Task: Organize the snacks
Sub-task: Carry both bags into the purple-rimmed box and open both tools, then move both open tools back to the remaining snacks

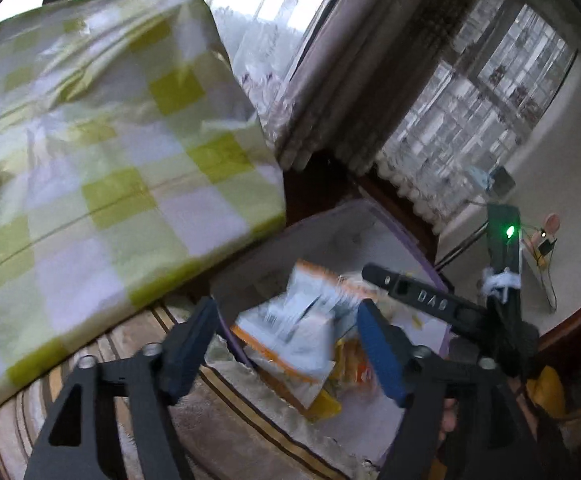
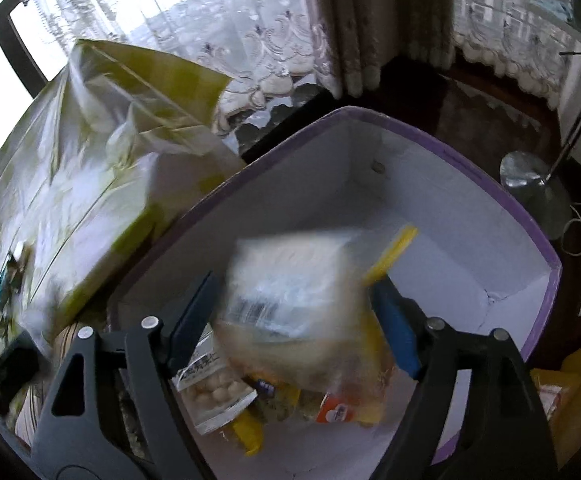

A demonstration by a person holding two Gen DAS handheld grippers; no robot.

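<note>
Left hand-held gripper [image 1: 286,334] jaws spread, orange-edged snack packet [image 1: 290,320] loose between them over purple-rimmed box [image 2: 430,136], right hand-held gripper [image 2: 296,308] likewise wide, blurred clear packet [image 2: 290,280] between fingers, grip uncertain, more snacks in box, beside green-checked bench [image 1: 110,140].

A surface covered with a green-and-white checked cloth [image 1: 122,152] fills the left half of the left wrist view; the cloth is glossy and creased, and its near edge folds down. The same cloth [image 2: 90,168] appears at left in the right wrist view. Behind it hang white embroidered lace curtains [image 2: 250,40] over bright windows. A heavier mauve drape [image 1: 330,80] hangs in folds between two window sections. A striped rug [image 1: 218,420] lies on the floor below the cloth-covered surface. Dark polished wood flooring [image 2: 470,120] extends toward the windows. A round metal lamp base [image 2: 530,188] with a slanted pole stands on the floor at right.
</note>
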